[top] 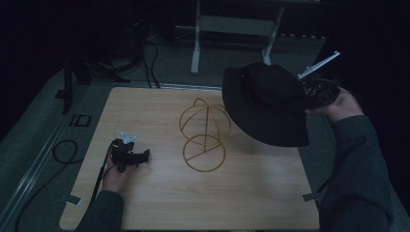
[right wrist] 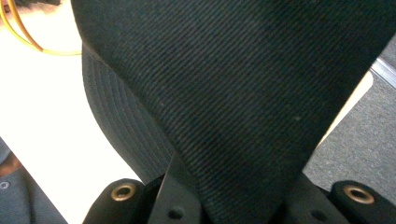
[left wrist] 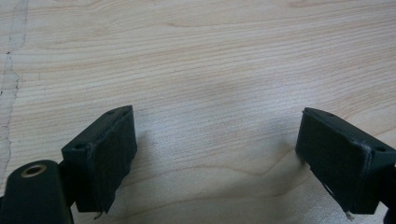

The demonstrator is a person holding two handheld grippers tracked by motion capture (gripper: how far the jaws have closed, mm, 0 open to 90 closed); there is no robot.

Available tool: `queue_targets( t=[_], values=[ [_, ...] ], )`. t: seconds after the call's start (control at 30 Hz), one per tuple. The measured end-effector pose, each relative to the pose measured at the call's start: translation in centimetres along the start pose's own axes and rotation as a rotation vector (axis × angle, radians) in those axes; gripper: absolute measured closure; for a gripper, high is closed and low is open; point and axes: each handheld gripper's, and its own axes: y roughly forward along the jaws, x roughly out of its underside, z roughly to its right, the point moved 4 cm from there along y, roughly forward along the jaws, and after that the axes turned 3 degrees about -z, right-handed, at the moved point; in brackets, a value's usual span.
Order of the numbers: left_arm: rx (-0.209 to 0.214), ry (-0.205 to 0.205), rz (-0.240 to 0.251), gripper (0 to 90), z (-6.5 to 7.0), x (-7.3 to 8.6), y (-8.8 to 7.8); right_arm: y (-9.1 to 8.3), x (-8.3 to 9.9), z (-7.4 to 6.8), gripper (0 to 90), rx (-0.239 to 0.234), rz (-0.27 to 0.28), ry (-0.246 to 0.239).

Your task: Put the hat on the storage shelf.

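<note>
Black cloth hat hangs in the air over the table's far right part, pinched by its brim in the right gripper, jaws clamped tight on the fabric. Just beside it stands a yellow wire stand. Well apart, the left gripper rests on the wood, jaws wide.

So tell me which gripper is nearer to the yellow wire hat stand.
Left, though the margin is small. The left gripper rests on the table beside the wire stand, jaws open. The right gripper is raised off to the stand's other side, shut on the black hat.
</note>
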Motion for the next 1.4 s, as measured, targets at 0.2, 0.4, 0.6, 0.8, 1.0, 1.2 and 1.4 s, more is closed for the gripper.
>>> queue_targets(
  t=[0.2, 0.4, 0.6, 0.8, 1.0, 1.2, 1.4],
  values=[
    [0.000, 0.000, 0.000, 12.6, 0.0, 0.0, 0.0, -0.1, -0.4, -0.2, 87.3, -0.004, 0.010, -0.006],
    [0.000, 0.000, 0.000, 12.6, 0.0, 0.0, 0.0, -0.4, -0.8, -0.4, 87.3, -0.008, 0.020, -0.017],
    [0.000, 0.000, 0.000, 12.6, 0.0, 0.0, 0.0, -0.8, -1.3, -0.6, 87.3, -0.008, 0.025, -0.025],
    [-0.001, 0.001, 0.000, 12.6, 0.0, 0.0, 0.0, -1.3, -1.6, -0.9, 87.3, -0.013, 0.031, -0.035],
    [-0.001, 0.000, 0.002, 12.6, 0.0, 0.0, 0.0, -1.6, -1.8, -1.2, 87.3, -0.022, 0.037, -0.048],
    [-0.001, 0.000, 0.002, 12.6, 0.0, 0.0, 0.0, -1.7, -2.2, -1.8, 87.3, -0.033, 0.037, -0.068],
    [-0.001, 0.000, 0.002, 12.6, 0.0, 0.0, 0.0, -1.5, -2.7, -2.2, 87.2, -0.044, 0.032, -0.083]
  ],
)
